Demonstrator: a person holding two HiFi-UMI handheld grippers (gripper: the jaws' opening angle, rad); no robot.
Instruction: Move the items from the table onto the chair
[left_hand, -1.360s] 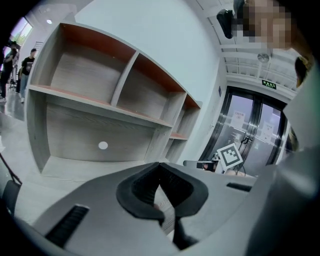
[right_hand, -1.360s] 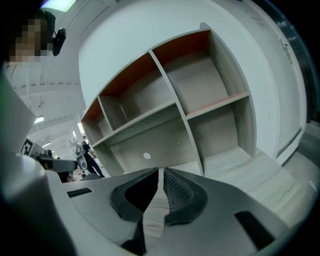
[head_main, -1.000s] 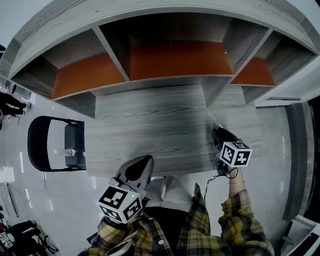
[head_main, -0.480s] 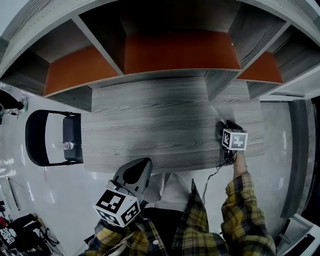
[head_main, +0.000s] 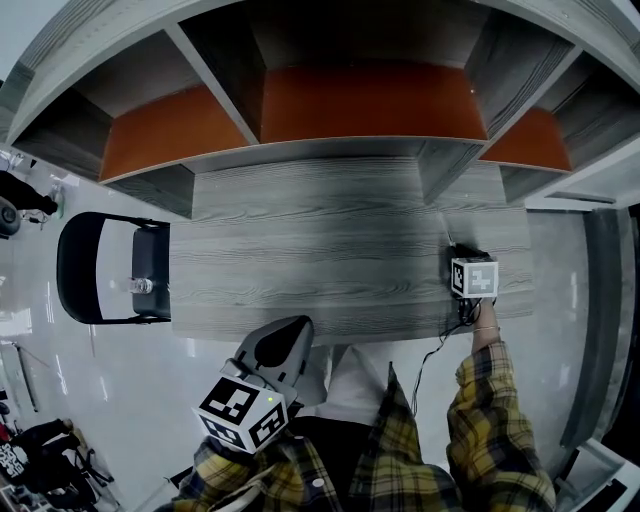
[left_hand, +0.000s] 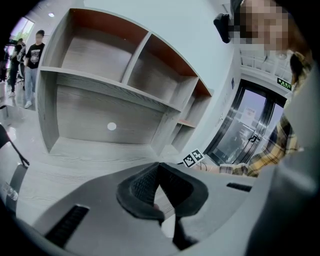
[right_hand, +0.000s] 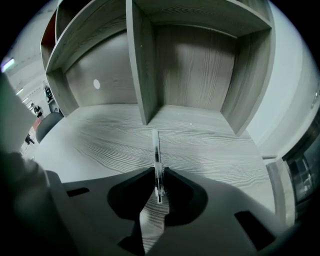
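A thin clear pen (right_hand: 156, 150) lies on the grey wood-grain table (head_main: 320, 250), near its right end. My right gripper (right_hand: 159, 172) points steeply down at it. Its jaws have just been closing, and their tips now press the pen's near end from both sides. From the head view that gripper (head_main: 462, 256) sits at the table's right side, and the pen (head_main: 449, 241) shows only as a short line beyond it. My left gripper (head_main: 285, 345) hangs shut and empty at the table's front edge. At the left stands a black chair (head_main: 75, 285) with a small bottle (head_main: 142, 285) on its seat.
A grey shelf unit (head_main: 370, 100) with orange back panels rises along the far side of the table. Pale glossy floor surrounds the table. In the left gripper view people (left_hand: 32, 55) stand far off at the left and glass doors (left_hand: 250, 130) are at the right.
My right gripper has dropped onto the table's right end and closed on the pen. The left gripper has stayed put.
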